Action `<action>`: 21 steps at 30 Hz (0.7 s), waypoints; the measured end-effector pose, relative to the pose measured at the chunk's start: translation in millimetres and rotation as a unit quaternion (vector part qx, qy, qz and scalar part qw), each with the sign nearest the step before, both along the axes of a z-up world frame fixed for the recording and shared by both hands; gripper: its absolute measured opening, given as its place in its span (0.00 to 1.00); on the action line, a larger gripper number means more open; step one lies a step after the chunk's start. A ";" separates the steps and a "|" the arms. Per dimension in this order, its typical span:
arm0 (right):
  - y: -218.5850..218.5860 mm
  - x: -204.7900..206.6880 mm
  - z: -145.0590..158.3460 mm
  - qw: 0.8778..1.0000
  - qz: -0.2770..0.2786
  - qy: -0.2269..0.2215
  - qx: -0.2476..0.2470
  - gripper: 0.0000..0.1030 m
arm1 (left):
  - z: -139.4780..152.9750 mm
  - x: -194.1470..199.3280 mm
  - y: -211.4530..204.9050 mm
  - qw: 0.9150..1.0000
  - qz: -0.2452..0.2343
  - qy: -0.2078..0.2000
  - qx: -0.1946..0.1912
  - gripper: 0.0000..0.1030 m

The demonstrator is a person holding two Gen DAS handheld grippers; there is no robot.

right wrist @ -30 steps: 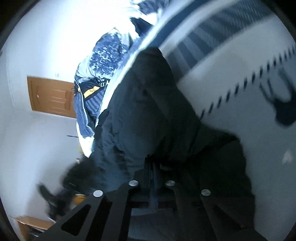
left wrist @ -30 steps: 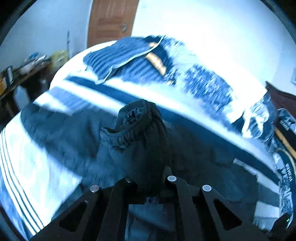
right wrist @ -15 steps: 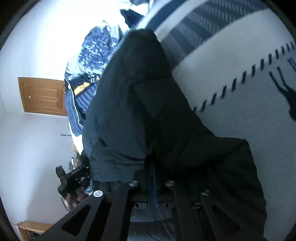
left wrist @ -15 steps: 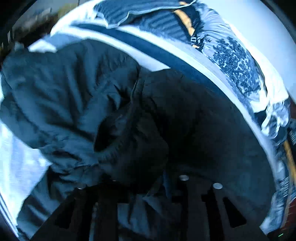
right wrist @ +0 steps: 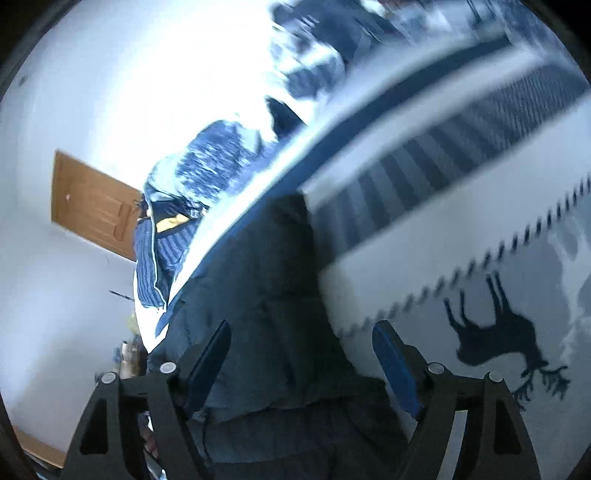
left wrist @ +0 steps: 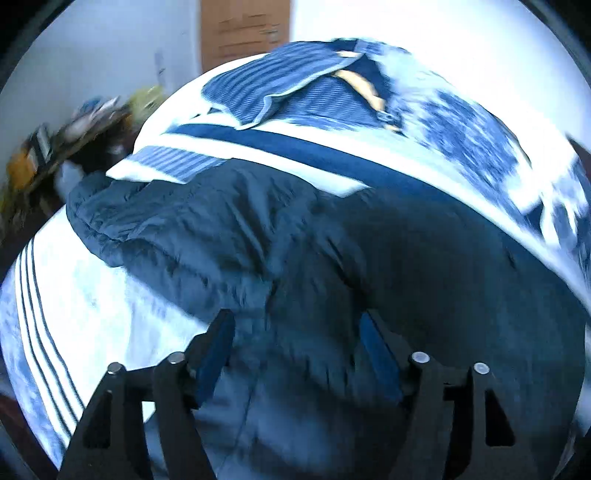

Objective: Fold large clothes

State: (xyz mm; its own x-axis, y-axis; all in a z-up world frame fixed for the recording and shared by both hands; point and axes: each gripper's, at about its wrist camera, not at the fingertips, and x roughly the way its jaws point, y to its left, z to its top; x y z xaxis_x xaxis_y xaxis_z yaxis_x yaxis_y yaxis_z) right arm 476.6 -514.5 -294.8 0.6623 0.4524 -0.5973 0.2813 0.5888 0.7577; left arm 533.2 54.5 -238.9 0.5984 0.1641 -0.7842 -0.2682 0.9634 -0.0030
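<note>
1. left gripper [left wrist: 295, 328]: jaws opening, spread wide, pads clear of the dark jacket [left wrist: 332, 258] lying between and below them.
2. right gripper [right wrist: 301, 338]: jaws opening, spread wide over the jacket's edge, nothing pinched.
3. jacket heaped on the patterned bedspread [right wrist: 480, 258]; near edge cut off behind both gripper frames.
4. beyond, a blurred pile of blue bedding [left wrist: 314, 92] and a wooden door [left wrist: 243, 29].

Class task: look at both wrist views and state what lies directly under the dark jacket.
The dark jacket lies on the striped bedspread, whose white and navy bands show around it. Whatever is beneath the jacket itself is covered.
</note>
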 end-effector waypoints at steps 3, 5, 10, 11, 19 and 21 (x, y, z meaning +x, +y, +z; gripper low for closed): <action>9.5 13.3 -18.8 0.999 0.022 0.021 0.039 0.78 | -2.0 -23.0 -22.8 0.998 -0.039 -0.002 0.041 0.79; 23.5 22.4 -20.1 0.999 0.040 0.033 0.009 0.78 | -5.4 -16.6 -29.4 0.998 -0.052 0.009 0.040 0.79; 33.9 34.5 -27.3 0.996 0.052 0.062 -0.025 0.31 | -11.6 9.4 -27.7 0.998 -0.028 0.018 0.051 0.79; 29.0 31.8 -27.1 0.997 0.042 0.059 -0.018 0.18 | -13.0 18.0 -26.5 0.999 -0.021 0.021 0.043 0.79; 12.8 29.4 -37.8 0.997 -0.003 0.080 -0.004 0.07 | -41.0 46.8 -40.7 0.994 -0.019 0.053 0.097 0.80; 20.2 39.2 -37.4 0.997 0.010 0.079 0.000 0.10 | -19.3 37.3 -30.2 0.994 0.004 0.021 0.103 0.80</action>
